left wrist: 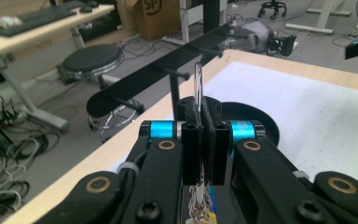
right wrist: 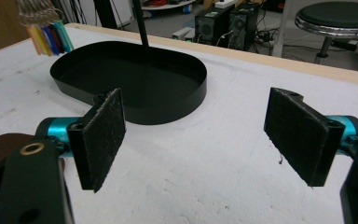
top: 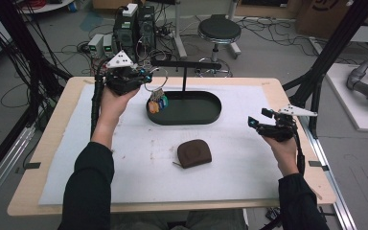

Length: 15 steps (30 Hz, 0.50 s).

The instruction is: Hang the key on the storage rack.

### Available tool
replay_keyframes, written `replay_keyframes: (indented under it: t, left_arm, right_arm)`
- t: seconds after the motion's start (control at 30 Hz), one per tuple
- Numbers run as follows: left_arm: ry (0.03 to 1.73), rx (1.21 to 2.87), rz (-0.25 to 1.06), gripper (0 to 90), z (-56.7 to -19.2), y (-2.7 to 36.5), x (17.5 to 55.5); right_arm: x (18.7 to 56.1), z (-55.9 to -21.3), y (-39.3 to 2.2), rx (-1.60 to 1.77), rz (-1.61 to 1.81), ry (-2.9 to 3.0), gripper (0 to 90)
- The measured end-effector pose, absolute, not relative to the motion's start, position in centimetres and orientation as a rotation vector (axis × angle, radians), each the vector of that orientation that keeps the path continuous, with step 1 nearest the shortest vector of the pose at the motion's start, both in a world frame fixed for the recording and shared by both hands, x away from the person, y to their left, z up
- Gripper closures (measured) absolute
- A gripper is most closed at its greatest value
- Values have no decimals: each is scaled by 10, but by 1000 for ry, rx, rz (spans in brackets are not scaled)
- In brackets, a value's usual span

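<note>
White padding covers the wooden table [top: 52, 124], and on it stands a black oval tray [top: 206, 115] with a post that carries a peg rack [left wrist: 168, 70]. Above the tray's near-left rim, the left gripper [top: 146, 75] has its jaws pressed together on the metal ring [left wrist: 198, 88] of a key bunch [top: 157, 101], whose coloured tags dangle just over that rim. By my reading the lifting is done and the hanging is left: the ring sits below and short of the rack's pegs. Well to the right of the tray, the right gripper [right wrist: 205, 135] waits with jaws spread and nothing between them. A brown pouch [top: 194, 153] lies in front of the tray, untouched.
</note>
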<state>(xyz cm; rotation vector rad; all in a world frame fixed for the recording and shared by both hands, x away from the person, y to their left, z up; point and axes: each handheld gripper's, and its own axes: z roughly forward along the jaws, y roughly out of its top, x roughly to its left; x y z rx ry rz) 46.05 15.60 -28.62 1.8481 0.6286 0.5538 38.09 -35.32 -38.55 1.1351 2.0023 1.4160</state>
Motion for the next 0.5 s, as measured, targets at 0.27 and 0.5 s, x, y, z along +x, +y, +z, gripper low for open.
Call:
replay_keyframes:
  t: [0.27,0.5]
  left_arm:
    - [686,1809,533,869,-294,153,484]
    - [749,1797,530,869,-305,153,497]
  right_arm:
    - [381,-386,-353,1131,1419,2004,210]
    - [381,-386,-352,1131,1421,2005,210]
